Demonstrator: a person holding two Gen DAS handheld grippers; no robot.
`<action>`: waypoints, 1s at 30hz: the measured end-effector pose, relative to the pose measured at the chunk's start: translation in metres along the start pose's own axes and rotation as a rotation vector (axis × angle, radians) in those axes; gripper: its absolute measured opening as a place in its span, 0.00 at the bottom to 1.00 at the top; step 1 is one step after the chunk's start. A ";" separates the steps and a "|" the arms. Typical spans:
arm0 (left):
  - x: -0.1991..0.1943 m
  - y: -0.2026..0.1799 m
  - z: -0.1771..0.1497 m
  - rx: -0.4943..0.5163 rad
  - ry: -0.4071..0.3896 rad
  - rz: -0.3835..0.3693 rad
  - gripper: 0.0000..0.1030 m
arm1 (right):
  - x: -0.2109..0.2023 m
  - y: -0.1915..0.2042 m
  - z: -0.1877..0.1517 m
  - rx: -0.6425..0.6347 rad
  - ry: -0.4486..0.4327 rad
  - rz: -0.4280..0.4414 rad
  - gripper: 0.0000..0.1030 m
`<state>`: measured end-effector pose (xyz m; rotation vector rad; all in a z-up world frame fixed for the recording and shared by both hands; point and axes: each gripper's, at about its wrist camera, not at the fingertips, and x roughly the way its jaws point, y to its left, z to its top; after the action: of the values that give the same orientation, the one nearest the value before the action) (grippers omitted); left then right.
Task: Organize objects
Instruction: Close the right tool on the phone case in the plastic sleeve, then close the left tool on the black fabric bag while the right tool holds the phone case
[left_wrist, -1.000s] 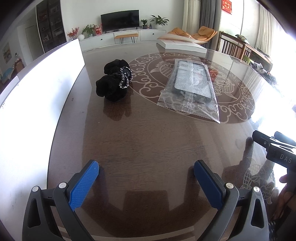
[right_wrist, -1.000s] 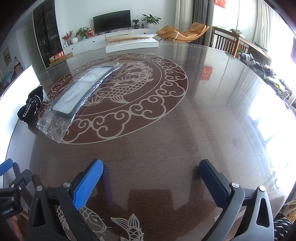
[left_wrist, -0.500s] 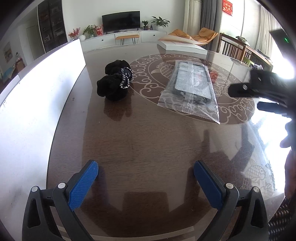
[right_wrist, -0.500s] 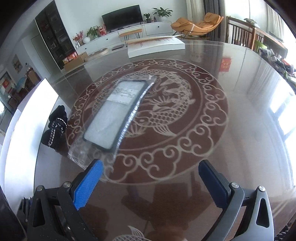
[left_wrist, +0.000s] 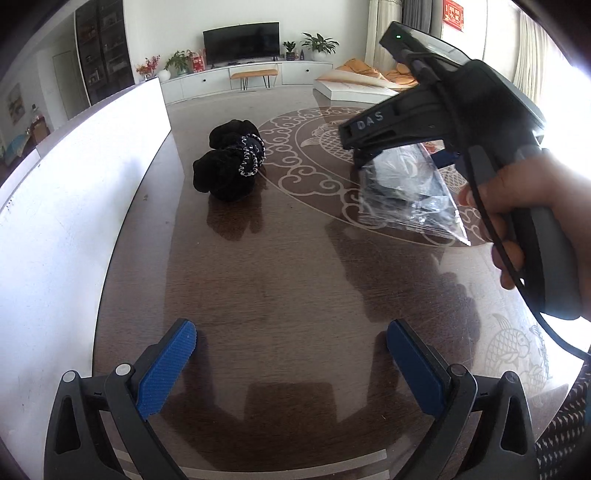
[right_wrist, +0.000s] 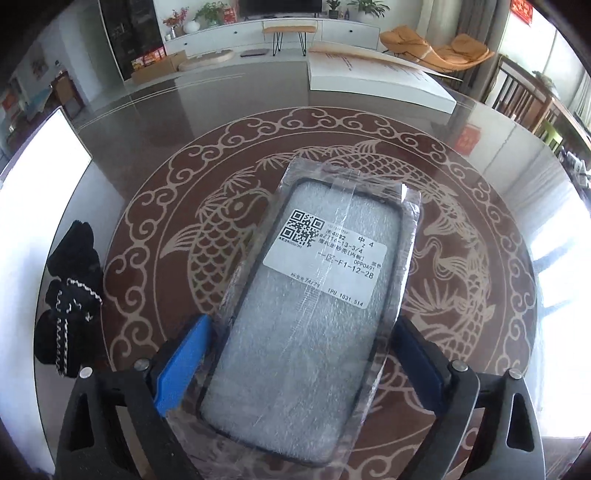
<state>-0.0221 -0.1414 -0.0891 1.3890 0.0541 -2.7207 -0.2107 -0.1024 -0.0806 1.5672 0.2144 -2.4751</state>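
Note:
A phone case in a clear plastic packet (right_wrist: 317, 295) with a white label lies on the round table's fish pattern (right_wrist: 221, 236). My right gripper (right_wrist: 303, 323) is down over its near end, one blue pad on each side of it. The jaws are closing and the pads stand at the packet's edges without squeezing the case. In the left wrist view a hand (left_wrist: 528, 206) holds that gripper over the packet (left_wrist: 410, 192). A black cloth bundle (left_wrist: 229, 166) with a silver chain lies to the left. My left gripper (left_wrist: 291, 332) hovers open over bare table, holding nothing.
A tall white panel (left_wrist: 74, 184) stands along the table's left edge, close to the black bundle (right_wrist: 72, 295). A flat white box (right_wrist: 369, 77) lies at the far side of the glossy table (left_wrist: 295, 266). Chairs and a TV cabinet are beyond.
My right gripper has swept left and forward across the table and come down over the packet, and its jaws have narrowed. The left gripper has stayed where it was.

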 end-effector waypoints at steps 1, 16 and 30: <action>0.000 0.000 0.000 0.000 0.000 0.000 1.00 | -0.005 -0.007 -0.007 -0.005 -0.010 0.006 0.79; 0.007 -0.002 0.006 -0.011 0.012 0.011 1.00 | -0.053 -0.089 -0.118 -0.025 -0.178 0.023 0.78; 0.015 0.006 0.028 -0.039 0.102 -0.001 1.00 | -0.051 -0.095 -0.121 0.004 -0.171 0.009 0.94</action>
<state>-0.0531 -0.1499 -0.0845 1.5156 0.1133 -2.6329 -0.1066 0.0222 -0.0847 1.3451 0.1753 -2.5860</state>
